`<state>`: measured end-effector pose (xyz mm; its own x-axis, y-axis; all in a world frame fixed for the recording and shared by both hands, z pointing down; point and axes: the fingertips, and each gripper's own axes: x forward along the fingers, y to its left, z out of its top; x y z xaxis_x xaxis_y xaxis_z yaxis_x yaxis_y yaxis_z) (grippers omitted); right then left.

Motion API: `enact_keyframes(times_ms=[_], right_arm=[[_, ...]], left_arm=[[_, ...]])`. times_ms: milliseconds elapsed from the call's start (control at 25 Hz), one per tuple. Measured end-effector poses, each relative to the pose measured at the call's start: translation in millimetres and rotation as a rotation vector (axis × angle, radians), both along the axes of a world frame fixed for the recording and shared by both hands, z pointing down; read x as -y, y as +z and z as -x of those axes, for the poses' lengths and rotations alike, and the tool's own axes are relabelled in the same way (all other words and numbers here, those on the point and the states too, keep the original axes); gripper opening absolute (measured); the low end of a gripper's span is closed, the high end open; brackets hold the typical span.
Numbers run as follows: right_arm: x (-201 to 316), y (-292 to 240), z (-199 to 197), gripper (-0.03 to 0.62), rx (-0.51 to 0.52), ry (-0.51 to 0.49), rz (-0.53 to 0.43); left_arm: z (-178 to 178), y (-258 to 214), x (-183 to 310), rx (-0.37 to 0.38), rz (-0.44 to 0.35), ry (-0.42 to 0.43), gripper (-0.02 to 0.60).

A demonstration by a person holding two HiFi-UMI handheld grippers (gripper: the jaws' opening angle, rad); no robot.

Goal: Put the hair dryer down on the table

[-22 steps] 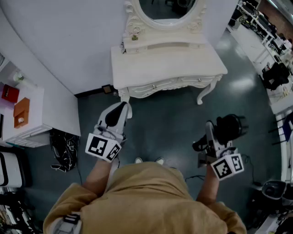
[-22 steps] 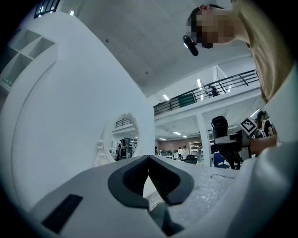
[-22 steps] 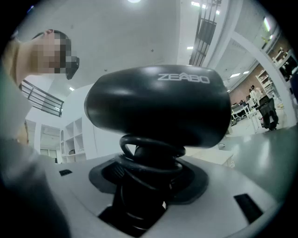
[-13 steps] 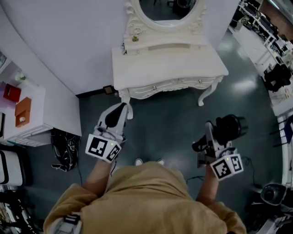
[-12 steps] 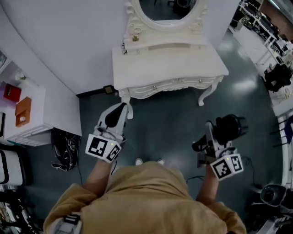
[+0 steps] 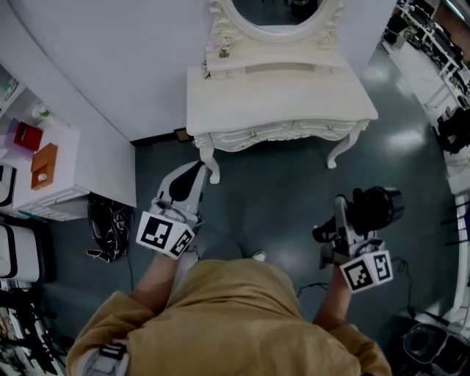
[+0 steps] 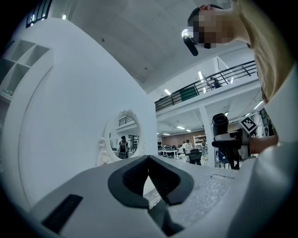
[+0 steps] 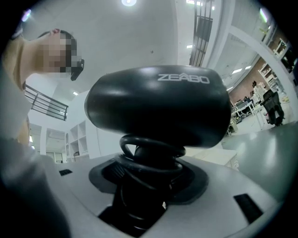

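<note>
A black hair dryer with its cord wound round the handle stands upright in my right gripper, whose jaws are shut on the handle. It hangs above the dark floor, to the right of and nearer than the white dressing table. My left gripper is shut with nothing in it and points level toward the table's front left leg. In the left gripper view the dryer shows at the right.
An oval mirror stands at the back of the table. A white shelf unit with red and orange boxes stands at left, a black tangle of cables beside it. Desks and chairs line the right edge.
The view has shifted toward the table, which now sits a little lower and more to the right in the picture. Both grippers keep their pose; the dryer stays gripped.
</note>
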<state>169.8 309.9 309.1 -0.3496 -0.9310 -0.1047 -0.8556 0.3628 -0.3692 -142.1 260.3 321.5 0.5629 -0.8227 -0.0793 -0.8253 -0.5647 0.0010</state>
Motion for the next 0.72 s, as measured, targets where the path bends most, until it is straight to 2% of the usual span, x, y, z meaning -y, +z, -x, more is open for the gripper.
enact_keyframes(times_ms=[200,360,560,720], right_arm=[[8.2,12.4,-6.2,0.253,0.028,-0.024,0.018],[30.9,18.0,-7.3,0.253,0.029,-0.036,0.037],[75.6,30.2,-8.2,0.253,0.011,-0.035,0.069],[132.7,32.3,-11.1,0.253,0.006,-0.015,0.091]], left_arm=[[-4.6,11.1,2.1,0.020,0.024,-0.019,0.003],[-8.3,16.5,26.1,0.010,0.033,-0.022,0.003],[-20.9,38.5,78.3,-0.011,0.072,0.005,0.003],[-34.8,42.9,147.3,-0.030,0.078,0.047,0.004]])
